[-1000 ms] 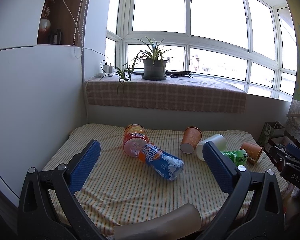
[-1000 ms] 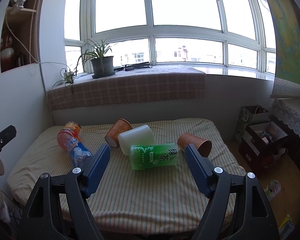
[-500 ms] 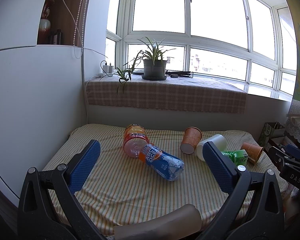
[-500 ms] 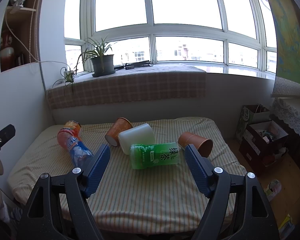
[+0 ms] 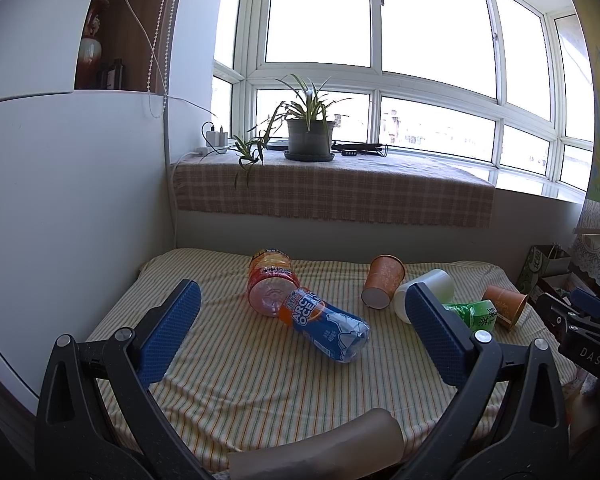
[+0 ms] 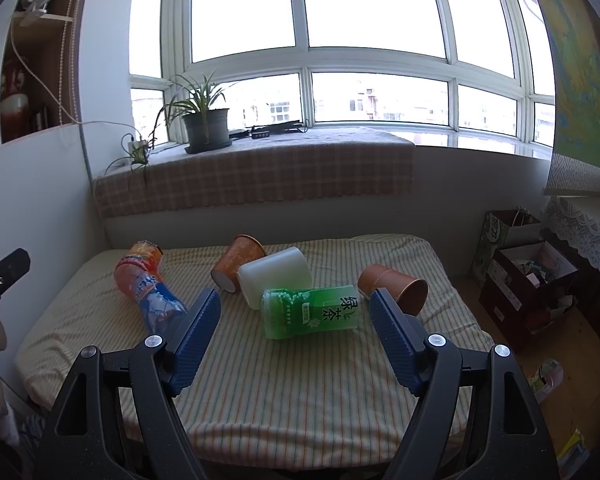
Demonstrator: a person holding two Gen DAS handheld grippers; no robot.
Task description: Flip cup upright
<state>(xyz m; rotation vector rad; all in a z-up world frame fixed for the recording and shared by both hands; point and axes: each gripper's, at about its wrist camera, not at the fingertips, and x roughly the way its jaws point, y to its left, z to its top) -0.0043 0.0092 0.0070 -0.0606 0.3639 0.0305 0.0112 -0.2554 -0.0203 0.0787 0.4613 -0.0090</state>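
Three cups lie on their sides on the striped table: an orange paper cup (image 6: 238, 262) (image 5: 382, 282), a white cup (image 6: 276, 276) (image 5: 424, 290), and a brown paper cup (image 6: 394, 286) (image 5: 504, 306) at the right. My right gripper (image 6: 294, 322) is open and empty, held above the table's near side, short of the cups. My left gripper (image 5: 300, 320) is open and empty over the near left part of the table. The right gripper also shows at the left wrist view's right edge (image 5: 580, 320).
A green tea bottle (image 6: 312, 312) lies in front of the white cup. A blue bottle (image 5: 326, 330) and an orange bottle (image 5: 272, 280) lie at the left. A white wall borders the left; boxes (image 6: 528, 272) stand on the floor right. A cardboard roll (image 5: 320, 452) lies at the near edge.
The right gripper's view has shifted slightly, with the objects sitting a little lower and nearer. The left gripper has not moved.
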